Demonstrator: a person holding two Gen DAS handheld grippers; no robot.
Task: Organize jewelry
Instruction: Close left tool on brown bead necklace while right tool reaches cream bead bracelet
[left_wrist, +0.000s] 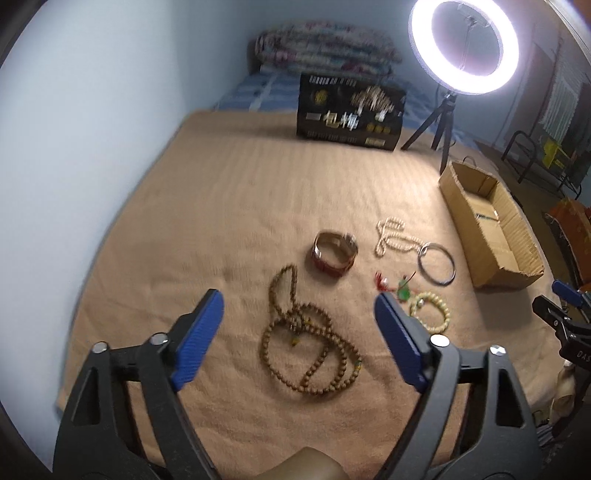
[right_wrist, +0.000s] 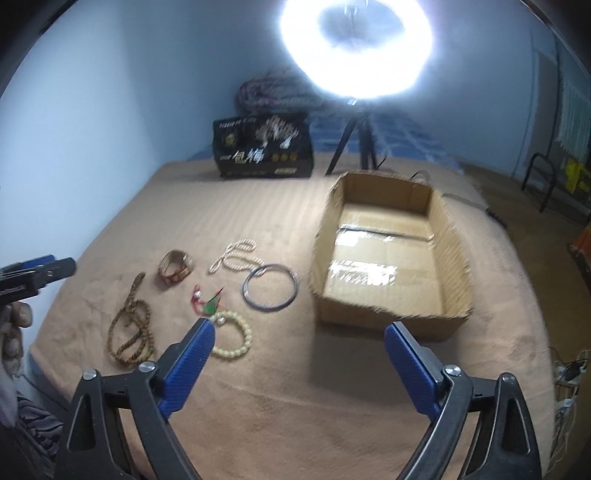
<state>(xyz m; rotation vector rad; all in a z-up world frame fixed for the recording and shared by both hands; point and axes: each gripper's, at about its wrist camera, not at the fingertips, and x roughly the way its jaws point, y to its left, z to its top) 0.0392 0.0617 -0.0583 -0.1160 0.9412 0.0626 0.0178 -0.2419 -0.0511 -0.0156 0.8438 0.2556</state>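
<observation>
Jewelry lies on a tan blanket (left_wrist: 221, 206). A long brown bead necklace (left_wrist: 310, 347) lies between the tips of my open left gripper (left_wrist: 299, 306). Beyond it are a red-gold bangle (left_wrist: 335, 252), a white bead strand (left_wrist: 391, 236), a silver ring bangle (left_wrist: 437, 263), a red-green charm (left_wrist: 395, 286) and a pale bead bracelet (left_wrist: 432, 312). My right gripper (right_wrist: 299, 332) is open and empty, above the blanket, in front of an open cardboard box (right_wrist: 391, 254). The pale bracelet (right_wrist: 232, 336) lies by its left finger.
A black printed box (left_wrist: 349, 110) and a ring light on a tripod (left_wrist: 463, 46) stand at the far side. Folded bedding (left_wrist: 325, 48) lies against the wall. The blanket's edges drop off at the left and near sides.
</observation>
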